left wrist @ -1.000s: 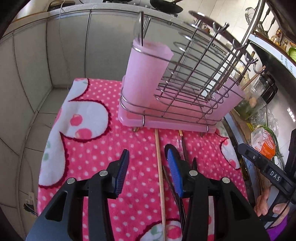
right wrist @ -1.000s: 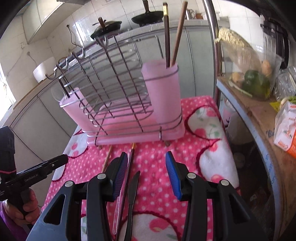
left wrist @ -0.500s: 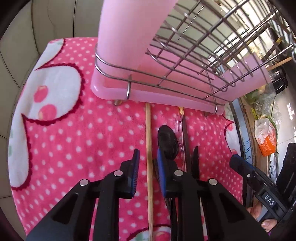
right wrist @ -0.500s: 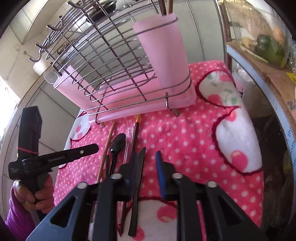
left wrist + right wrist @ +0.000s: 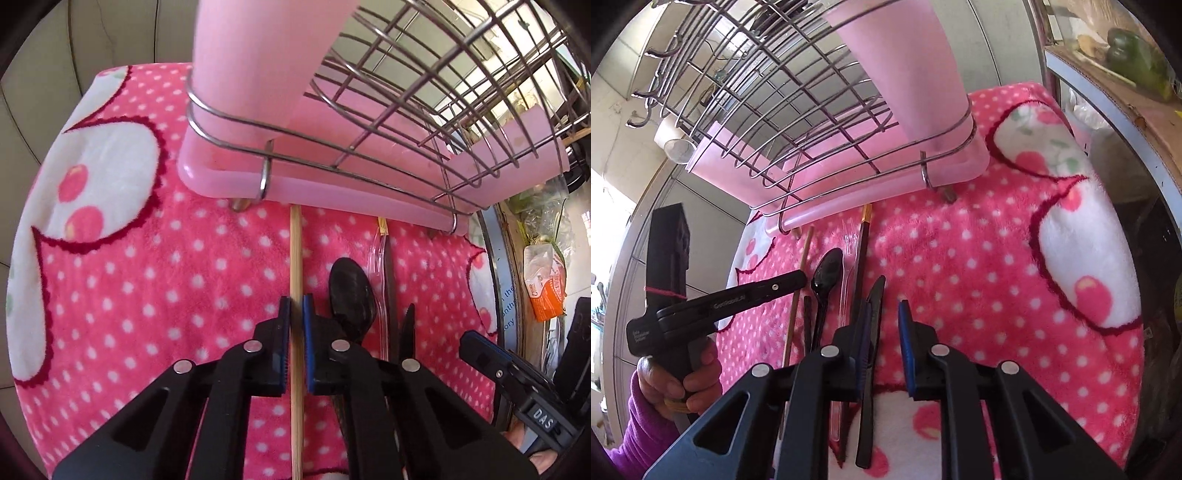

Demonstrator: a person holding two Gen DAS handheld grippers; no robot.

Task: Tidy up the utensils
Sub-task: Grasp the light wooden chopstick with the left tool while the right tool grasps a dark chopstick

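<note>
Because the utensils lie side by side on the pink towel point(image 5: 122, 295), I have my left gripper point(image 5: 296, 310) clamped on the wooden chopstick point(image 5: 295, 254), while my right gripper point(image 5: 884, 314) straddles the black knife point(image 5: 874, 306) (jaws opening slightly), below the rack point(image 5: 798, 110).

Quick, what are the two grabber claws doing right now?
Left gripper: shut on the wooden chopstick.
Right gripper: jaws opening, a gap between the pads; the black knife lies by the left pad, not gripped.

The wooden chopstick point(image 5: 296, 254) runs off the bottom edge — the pink cups' point(image 5: 258, 59) tops are cropped.
</note>
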